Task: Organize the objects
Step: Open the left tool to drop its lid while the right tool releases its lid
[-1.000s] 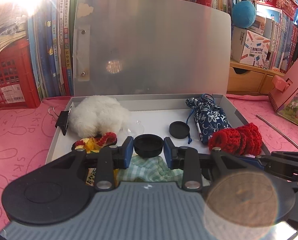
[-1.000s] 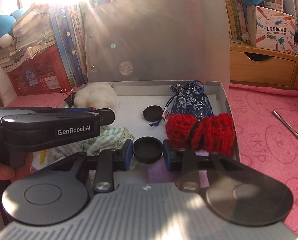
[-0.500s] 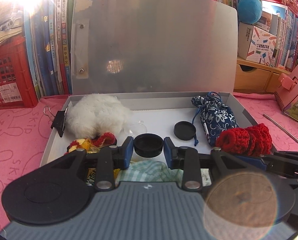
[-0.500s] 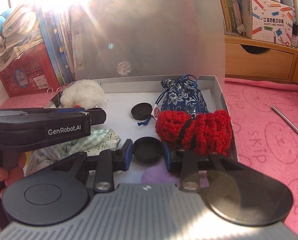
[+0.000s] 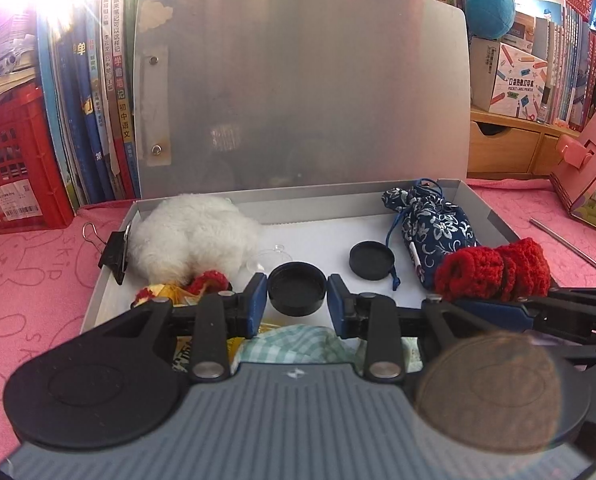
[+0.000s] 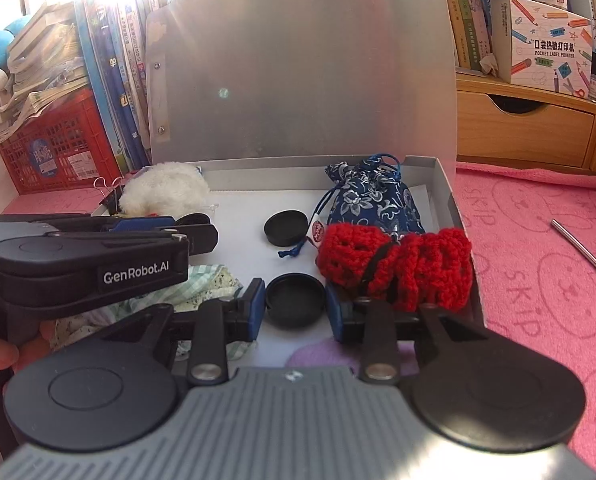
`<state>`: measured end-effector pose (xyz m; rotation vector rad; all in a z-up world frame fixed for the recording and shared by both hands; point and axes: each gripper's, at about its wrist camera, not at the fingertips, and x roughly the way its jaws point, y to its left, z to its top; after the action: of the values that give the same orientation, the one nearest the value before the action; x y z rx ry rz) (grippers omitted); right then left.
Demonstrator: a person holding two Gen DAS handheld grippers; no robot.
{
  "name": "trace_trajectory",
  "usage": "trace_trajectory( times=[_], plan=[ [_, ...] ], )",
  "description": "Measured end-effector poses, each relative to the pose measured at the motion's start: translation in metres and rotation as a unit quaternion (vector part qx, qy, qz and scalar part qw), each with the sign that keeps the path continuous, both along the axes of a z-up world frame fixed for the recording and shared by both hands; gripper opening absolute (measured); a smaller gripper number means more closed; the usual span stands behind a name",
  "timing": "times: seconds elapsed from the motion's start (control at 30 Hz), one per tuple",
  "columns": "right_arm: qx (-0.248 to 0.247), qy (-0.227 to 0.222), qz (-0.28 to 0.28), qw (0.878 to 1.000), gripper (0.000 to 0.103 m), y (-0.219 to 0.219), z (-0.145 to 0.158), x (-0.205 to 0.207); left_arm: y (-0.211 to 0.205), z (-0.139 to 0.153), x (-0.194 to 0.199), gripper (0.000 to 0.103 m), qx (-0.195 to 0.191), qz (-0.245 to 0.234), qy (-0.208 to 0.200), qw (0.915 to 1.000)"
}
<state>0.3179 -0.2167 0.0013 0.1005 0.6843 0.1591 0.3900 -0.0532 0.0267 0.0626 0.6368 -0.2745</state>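
Observation:
A grey storage box [image 5: 494,220] stands open, its lid [image 5: 298,88] upright. Inside lie a white fluffy toy [image 5: 190,236], a blue floral pouch [image 5: 434,228], a red knitted piece [image 5: 494,268], a loose black round cap [image 5: 372,260], checked cloth [image 5: 294,344] and a small red-yellow item [image 5: 202,284]. My left gripper [image 5: 297,298] is shut on a black round cap [image 5: 297,288] above the box's near part. My right gripper [image 6: 295,306] is shut on another black round cap [image 6: 295,300], beside the red knit [image 6: 394,268]. The left gripper's body [image 6: 86,256] shows in the right wrist view.
The box sits on a pink cloth [image 6: 538,264]. A binder clip [image 5: 112,250] is on the box's left wall. A metal rod [image 6: 582,254] lies to the right. Books [image 5: 94,100], a red crate [image 5: 6,172] and a wooden drawer unit [image 6: 526,132] stand behind.
Both grippers have moved a little forward over the box, each still holding its cap. The lid looks larger and nearer. Nothing in the box has moved.

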Motion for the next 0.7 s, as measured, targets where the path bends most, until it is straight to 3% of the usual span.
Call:
trace_trajectory(
  times=[0.17, 0.47, 0.6, 0.7],
  plan=[
    [-0.001, 0.0, 0.001, 1.0, 0.041, 0.001, 0.001, 0.0, -0.001, 0.0, 0.0, 0.039, 0.005, -0.002, -0.001, 1.0],
    [0.01, -0.001, 0.003, 1.0, 0.049, 0.0, 0.004, -0.006, 0.005, 0.007, -0.007, 0.04, -0.021, 0.001, 0.002, 0.9998],
    [0.006, -0.007, 0.003, 1.0, 0.053, 0.001, 0.009, -0.011, 0.005, 0.013, -0.014, 0.052, -0.022, -0.005, -0.005, 0.9997],
    [0.006, -0.012, 0.002, 1.0, 0.054, 0.0, 0.014, -0.015, 0.002, 0.017, -0.018, 0.054, -0.016, -0.006, -0.011, 0.9998]
  ],
)
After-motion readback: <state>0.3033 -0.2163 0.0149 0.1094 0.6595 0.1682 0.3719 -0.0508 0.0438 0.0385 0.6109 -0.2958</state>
